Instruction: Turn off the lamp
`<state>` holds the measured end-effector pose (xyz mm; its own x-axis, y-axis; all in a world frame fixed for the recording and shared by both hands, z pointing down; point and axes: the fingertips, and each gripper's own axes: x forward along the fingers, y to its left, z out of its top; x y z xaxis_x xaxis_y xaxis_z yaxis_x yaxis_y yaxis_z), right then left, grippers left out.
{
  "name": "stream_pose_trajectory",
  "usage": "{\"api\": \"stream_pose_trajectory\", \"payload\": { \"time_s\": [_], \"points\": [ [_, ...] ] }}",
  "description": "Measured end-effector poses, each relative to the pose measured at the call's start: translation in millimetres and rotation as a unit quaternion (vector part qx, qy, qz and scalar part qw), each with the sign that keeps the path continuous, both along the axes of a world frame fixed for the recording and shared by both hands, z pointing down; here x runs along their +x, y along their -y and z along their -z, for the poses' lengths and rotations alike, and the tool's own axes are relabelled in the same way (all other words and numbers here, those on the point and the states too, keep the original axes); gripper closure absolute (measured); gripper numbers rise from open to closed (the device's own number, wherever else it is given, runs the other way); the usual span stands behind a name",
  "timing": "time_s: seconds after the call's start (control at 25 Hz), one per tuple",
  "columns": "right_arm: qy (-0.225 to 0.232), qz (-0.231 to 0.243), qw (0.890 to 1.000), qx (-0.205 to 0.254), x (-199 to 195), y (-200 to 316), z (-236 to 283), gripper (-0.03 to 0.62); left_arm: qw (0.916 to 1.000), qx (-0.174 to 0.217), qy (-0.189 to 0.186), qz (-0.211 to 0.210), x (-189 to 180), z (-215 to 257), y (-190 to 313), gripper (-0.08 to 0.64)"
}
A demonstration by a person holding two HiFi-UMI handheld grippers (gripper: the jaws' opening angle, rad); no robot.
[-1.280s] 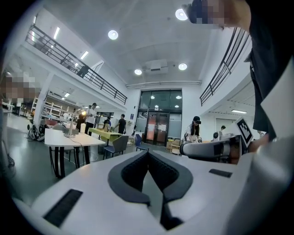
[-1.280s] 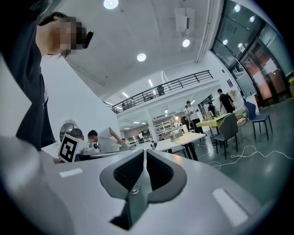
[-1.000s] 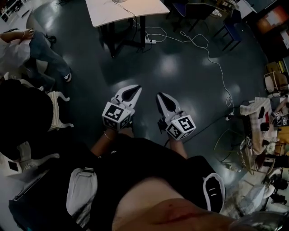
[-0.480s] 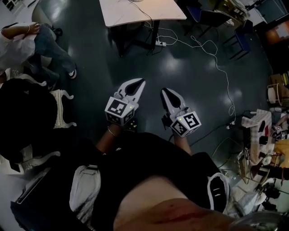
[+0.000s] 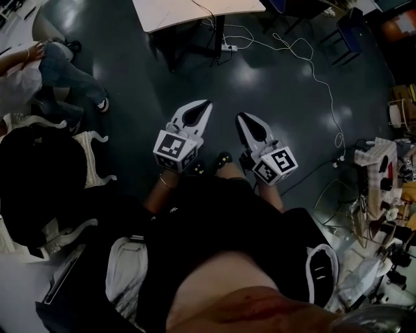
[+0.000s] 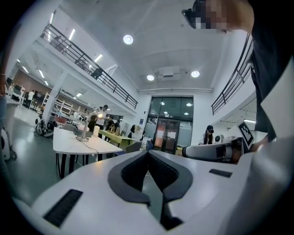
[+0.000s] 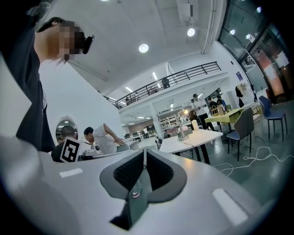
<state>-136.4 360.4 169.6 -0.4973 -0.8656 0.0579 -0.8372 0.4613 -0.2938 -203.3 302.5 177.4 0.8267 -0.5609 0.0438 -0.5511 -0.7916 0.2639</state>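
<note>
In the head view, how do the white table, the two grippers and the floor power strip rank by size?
White table, though partly cropped
Left gripper and right gripper, alike but nearer the camera
Power strip smallest

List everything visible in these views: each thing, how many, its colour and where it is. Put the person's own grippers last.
lamp: one, silver, lit, standing on the white table
white table: one, dark legs, ahead of the person
floor: dark grey, glossy
cable: one, white, trailing from the table across the floor to the right
power strip: one, white, on the floor by the table leg
green table: one, behind the white table
seated person: one, light top, far left
white chairs: at least two, at the left
left gripper: one, white, shut, empty
right gripper: one, white, shut, empty
</note>
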Motion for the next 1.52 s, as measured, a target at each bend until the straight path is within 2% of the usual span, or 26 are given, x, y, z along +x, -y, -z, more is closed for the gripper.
{"api": "stream_pose_trajectory", "payload": {
  "time_s": [0.76, 1.52],
  "points": [
    [0.027, 0.042, 0.999, -0.009, 19.1, 43.9, -12.8, 0.595, 0.9987, -0.026, 0.030, 0.031, 12.7, -16.4, 26.0, 0.554],
    [0.053, 0.051, 0.997, 0.001, 88.4, 103.2, -21.3, 0.595, 0.9980, -0.010, 0.045, 0.044, 73.3, -9.4, 78.8, 0.554]
  ]
}}
